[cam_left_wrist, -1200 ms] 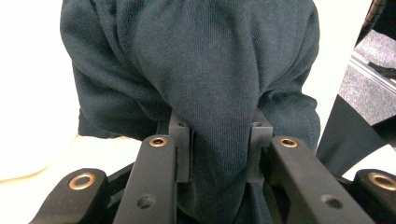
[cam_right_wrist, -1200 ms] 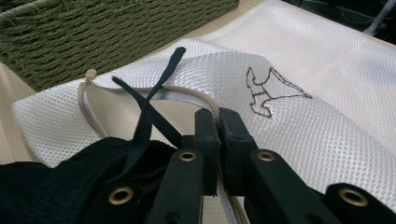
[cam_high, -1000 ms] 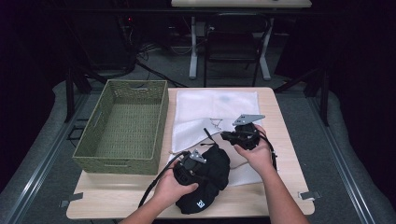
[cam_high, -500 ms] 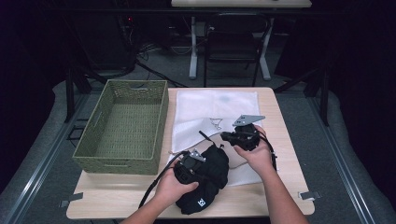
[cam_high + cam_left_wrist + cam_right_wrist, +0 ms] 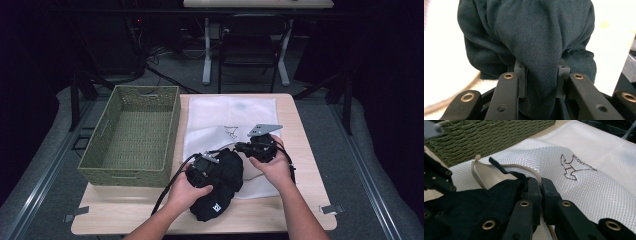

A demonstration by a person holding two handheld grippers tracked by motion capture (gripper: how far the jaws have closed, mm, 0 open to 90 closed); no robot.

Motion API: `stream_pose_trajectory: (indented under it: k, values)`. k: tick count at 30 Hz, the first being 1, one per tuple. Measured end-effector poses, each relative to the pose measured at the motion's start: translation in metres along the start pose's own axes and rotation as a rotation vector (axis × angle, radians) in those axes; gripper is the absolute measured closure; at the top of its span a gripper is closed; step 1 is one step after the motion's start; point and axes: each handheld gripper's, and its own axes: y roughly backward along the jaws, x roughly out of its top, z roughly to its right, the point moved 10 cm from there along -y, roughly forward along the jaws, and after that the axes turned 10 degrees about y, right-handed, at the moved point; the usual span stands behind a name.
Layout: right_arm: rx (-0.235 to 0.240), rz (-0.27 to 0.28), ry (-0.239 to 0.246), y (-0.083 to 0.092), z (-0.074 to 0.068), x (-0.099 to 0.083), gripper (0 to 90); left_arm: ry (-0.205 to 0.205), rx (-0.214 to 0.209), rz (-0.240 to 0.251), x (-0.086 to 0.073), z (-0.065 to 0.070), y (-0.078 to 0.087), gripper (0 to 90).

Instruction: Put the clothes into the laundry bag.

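Table (image 5: pixel 150 210) of pale wood carried everything, its long edges running left to right under the high view. Largest on it was the green woven basket (image 5: pixel 131 135), which sat on the left half with its near wall close to the table's near edge. Right of the basket lay the white mesh laundry bag (image 5: pixel 235 112), flat on the far part and bearing a small dark stitched figure (image 5: pixel 574 167); its beige zipper edge (image 5: pixel 506 166) was lifted at the near side. At that opening sat the black garment (image 5: pixel 222 185), bunched in a heap at the near centre of the table, partly over the bag's near edge and spilling toward the person, with a small white mark on its nearest fold. The left gripper (image 5: pixel 541 75) was in the heap's left side, its jaws clamped on a thick fold of the dark cloth that bulged up between the pads. The right gripper (image 5: pixel 541 186), just right of the garment, had its jaws pressed together on the bag's zipper edge, holding the mesh raised above the cloth. Both hands rested close together, the left hand (image 5: pixel 187 192) nearer than the right hand (image 5: pixel 275 167).
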Motion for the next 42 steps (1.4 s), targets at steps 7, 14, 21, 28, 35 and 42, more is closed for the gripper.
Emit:
stream_pose_trajectory:
  k: [7,14,21,28,35,42]
  values:
    - [0.002,0.002,0.003,0.001,-0.001,0.001,86.9,0.026,0.003,0.013,0.011,-0.007,0.001,71.8]
    - [0.000,0.006,0.006,0.002,-0.001,0.001,86.9,0.043,0.011,0.019,0.018,-0.011,-0.003,71.8]
    - [0.001,0.009,0.002,0.003,-0.002,0.002,86.9,0.068,0.025,0.030,0.022,-0.017,-0.009,71.7]
    - [0.001,0.004,0.013,0.001,-0.003,0.002,86.9,0.079,0.050,0.057,0.027,-0.021,-0.013,71.5]
    - [0.000,0.005,0.008,0.002,-0.003,0.002,86.9,0.079,0.077,0.076,0.028,-0.025,-0.018,68.2]
    - [-0.001,0.007,0.010,0.003,-0.002,0.002,86.9,0.039,0.121,0.082,0.026,-0.022,-0.028,60.7]
